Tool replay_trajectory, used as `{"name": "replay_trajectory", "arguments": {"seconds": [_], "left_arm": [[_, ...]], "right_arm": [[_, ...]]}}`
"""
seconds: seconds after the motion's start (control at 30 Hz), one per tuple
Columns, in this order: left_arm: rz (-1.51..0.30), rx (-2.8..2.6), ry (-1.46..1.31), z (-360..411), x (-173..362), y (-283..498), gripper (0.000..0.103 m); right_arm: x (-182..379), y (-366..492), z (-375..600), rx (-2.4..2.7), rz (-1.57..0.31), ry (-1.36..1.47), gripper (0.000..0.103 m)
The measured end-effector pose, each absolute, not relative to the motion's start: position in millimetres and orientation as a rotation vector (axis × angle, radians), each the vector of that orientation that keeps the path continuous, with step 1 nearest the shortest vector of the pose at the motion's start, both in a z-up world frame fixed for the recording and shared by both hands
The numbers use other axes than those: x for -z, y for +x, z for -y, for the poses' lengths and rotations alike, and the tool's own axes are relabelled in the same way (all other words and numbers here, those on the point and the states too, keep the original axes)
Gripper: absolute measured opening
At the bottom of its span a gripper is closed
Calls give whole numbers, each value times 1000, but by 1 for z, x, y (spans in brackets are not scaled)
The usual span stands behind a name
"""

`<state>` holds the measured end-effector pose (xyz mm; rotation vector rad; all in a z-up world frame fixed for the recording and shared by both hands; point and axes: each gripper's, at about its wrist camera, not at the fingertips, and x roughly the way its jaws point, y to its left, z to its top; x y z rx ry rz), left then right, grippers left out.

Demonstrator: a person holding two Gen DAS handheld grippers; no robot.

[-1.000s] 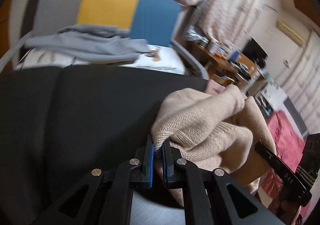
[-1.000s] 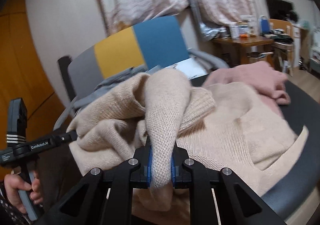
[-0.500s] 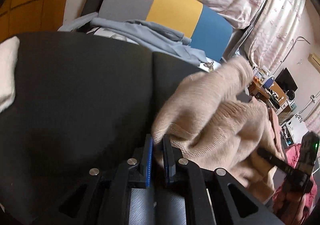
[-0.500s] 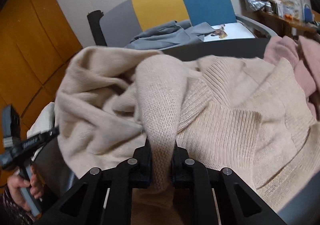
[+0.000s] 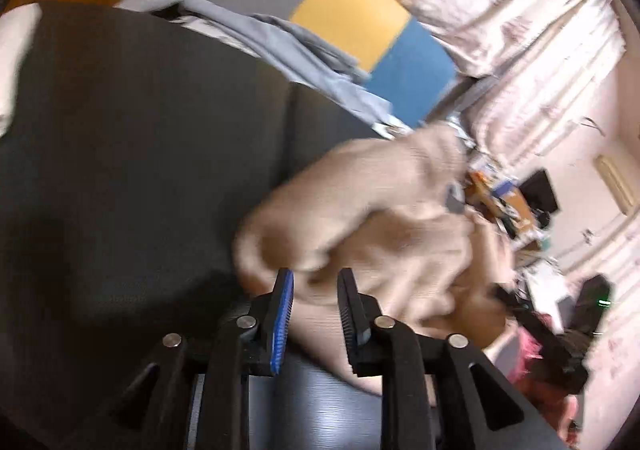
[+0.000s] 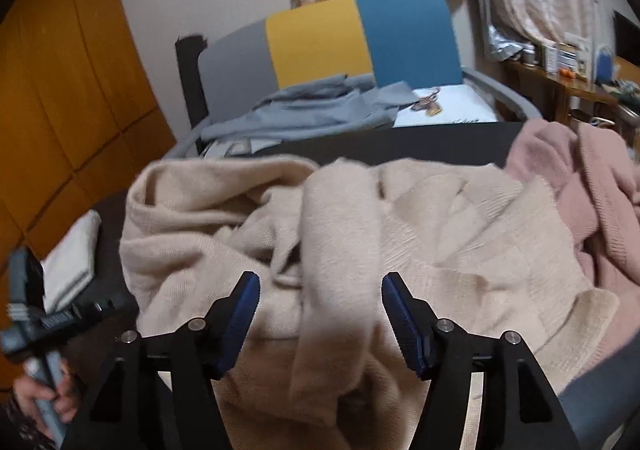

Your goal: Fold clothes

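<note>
Both tongs had let go: the right tongs (image 6: 320,314), clamped on a beige fold half a second before, stood wide open, and the left tongs (image 5: 316,302) were parted too. The beige sweater (image 6: 420,234) lay rumpled on the dark counter (image 5: 132,153), so I judged it dropped for spreading, unfolded. Only the right view showed the pink sweater (image 6: 580,185) touching it and a white folded cloth (image 6: 72,258); the left view was blurred.
</note>
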<state>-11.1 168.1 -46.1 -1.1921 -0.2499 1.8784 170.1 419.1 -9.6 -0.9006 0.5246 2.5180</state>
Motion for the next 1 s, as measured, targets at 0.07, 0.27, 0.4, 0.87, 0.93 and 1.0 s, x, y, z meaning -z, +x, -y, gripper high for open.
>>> {"name": "replay_trajectory", "arguments": {"seconds": [0.07, 0.27, 0.4, 0.87, 0.93, 1.0], "left_arm": [[140, -1874, -1159, -192, 38, -2, 29], [-302, -1977, -1068, -283, 57, 5, 35], [-366, -2001, -1070, -306, 73, -1, 32], [-324, -2021, -1063, -261, 73, 29, 16], [-311, -2015, -1068, -255, 73, 32, 17], [-313, -2016, -1065, -251, 73, 36, 18]], "right_arm": [[18, 158, -418, -2472, -472, -972, 66], [47, 147, -426, -2431, -465, -1094, 20], [31, 168, -443, -2419, -573, -1061, 20], [-2, 61, -441, -2608, -85, -1155, 74], [27, 28, -443, -2564, -63, -1323, 74], [54, 15, -450, -2505, -75, -1407, 73]]}}
